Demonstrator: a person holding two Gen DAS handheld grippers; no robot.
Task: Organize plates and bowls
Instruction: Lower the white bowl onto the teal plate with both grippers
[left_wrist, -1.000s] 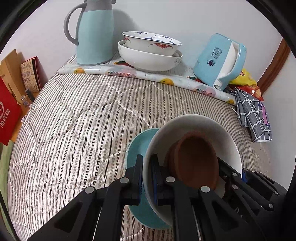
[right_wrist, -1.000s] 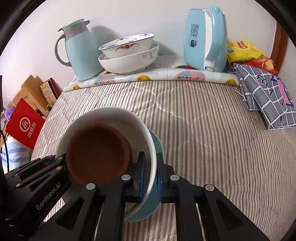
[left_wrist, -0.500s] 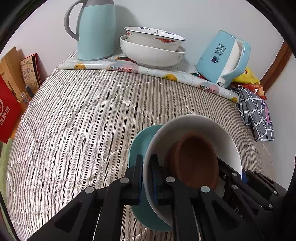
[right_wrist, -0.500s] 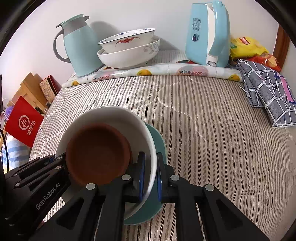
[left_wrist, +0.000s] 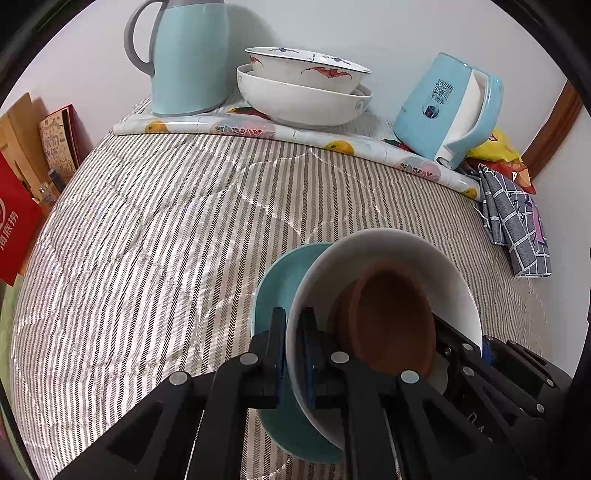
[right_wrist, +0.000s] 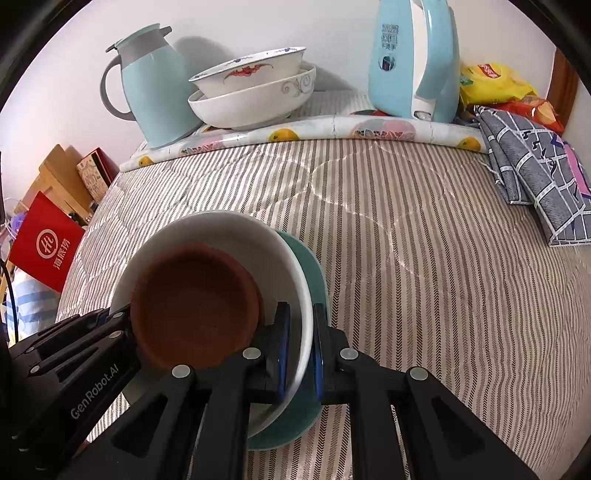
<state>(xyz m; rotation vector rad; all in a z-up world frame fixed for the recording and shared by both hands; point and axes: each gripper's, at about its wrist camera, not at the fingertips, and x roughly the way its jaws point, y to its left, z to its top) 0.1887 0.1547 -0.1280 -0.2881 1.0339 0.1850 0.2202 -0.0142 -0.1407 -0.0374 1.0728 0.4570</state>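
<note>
A white bowl (left_wrist: 388, 251) holds a brown bowl (left_wrist: 391, 317) and sits over a teal plate (left_wrist: 280, 280). My left gripper (left_wrist: 293, 350) is shut on the white bowl's left rim, one finger inside and one outside. In the right wrist view the same white bowl (right_wrist: 229, 232), brown bowl (right_wrist: 195, 302) and teal plate (right_wrist: 314, 266) show, with my right gripper (right_wrist: 299, 347) shut on the opposite rim. Whether the stack rests on the striped bed cover (right_wrist: 406, 258) I cannot tell. Two stacked bowls (left_wrist: 303, 92) stand at the far edge.
Beside the far bowls stand a pale blue jug (left_wrist: 188, 55) and a blue kettle (left_wrist: 450, 110) on a fruit-print mat (left_wrist: 258, 129). A grey checked cloth (right_wrist: 535, 177) and snack bags (right_wrist: 491, 81) lie at the right. A red bag (right_wrist: 44, 243) and boxes stand off the left edge.
Both views have crept toward the far bowls, jug and kettle, which now look larger and higher. The stack keeps its place between the two grippers, and both stay shut.
</note>
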